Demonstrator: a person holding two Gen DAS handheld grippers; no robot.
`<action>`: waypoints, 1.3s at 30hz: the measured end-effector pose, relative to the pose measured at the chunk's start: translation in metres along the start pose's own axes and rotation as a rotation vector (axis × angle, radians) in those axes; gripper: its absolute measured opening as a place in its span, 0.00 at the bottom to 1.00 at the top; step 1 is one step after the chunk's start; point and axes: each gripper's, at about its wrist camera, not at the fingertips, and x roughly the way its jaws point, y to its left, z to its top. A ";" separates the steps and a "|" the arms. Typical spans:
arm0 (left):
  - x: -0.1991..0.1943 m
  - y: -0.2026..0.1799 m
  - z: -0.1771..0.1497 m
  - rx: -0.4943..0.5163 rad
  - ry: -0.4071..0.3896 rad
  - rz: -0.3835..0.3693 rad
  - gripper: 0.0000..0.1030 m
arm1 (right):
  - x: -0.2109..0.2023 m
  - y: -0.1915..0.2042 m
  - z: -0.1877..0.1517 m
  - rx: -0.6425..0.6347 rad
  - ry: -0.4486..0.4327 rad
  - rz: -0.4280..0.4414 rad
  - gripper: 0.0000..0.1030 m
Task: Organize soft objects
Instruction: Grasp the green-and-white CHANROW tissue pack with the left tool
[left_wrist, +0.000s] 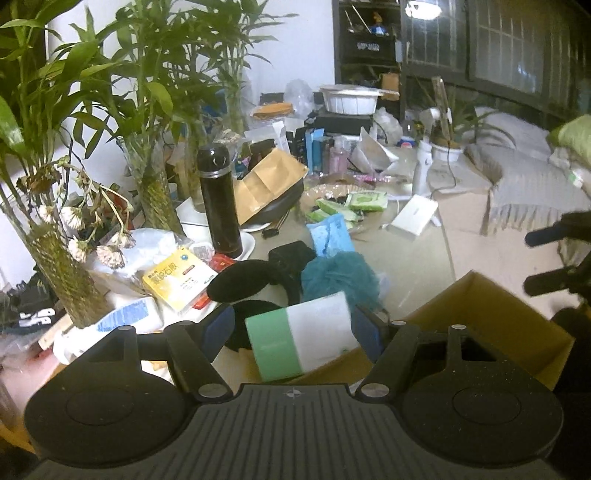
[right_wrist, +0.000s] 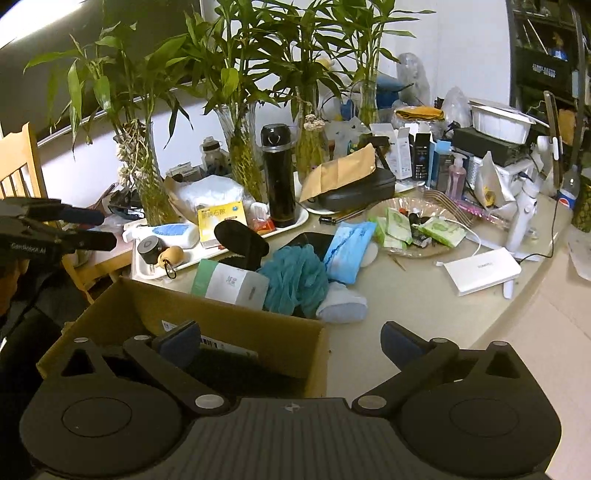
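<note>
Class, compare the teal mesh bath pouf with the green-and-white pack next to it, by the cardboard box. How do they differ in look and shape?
The bath pouf is one teal colour, while the green-and-white pack has two colour bands and some print. The pouf is a ruffled, rounded bunch of netting, and the pack is smooth, flat-faced and rectangular. Both sit side by side just beyond the cardboard box, not yet inside it.

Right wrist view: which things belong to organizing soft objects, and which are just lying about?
Job: cardboard box, tissue pack, teal bath pouf, blue wipes pack, white soft bundle.
Lying about: black flask, yellow medicine box, white device, plant vases.
</note>
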 end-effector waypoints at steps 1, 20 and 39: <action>0.002 0.003 0.000 0.008 0.002 -0.003 0.67 | -0.001 0.001 0.000 -0.004 -0.002 -0.002 1.00; 0.063 0.051 -0.049 0.497 -0.021 0.022 0.80 | 0.000 -0.011 0.010 0.028 -0.046 -0.041 1.00; 0.145 0.024 -0.125 1.228 -0.098 -0.047 0.81 | 0.028 -0.027 0.011 0.116 0.005 -0.097 1.00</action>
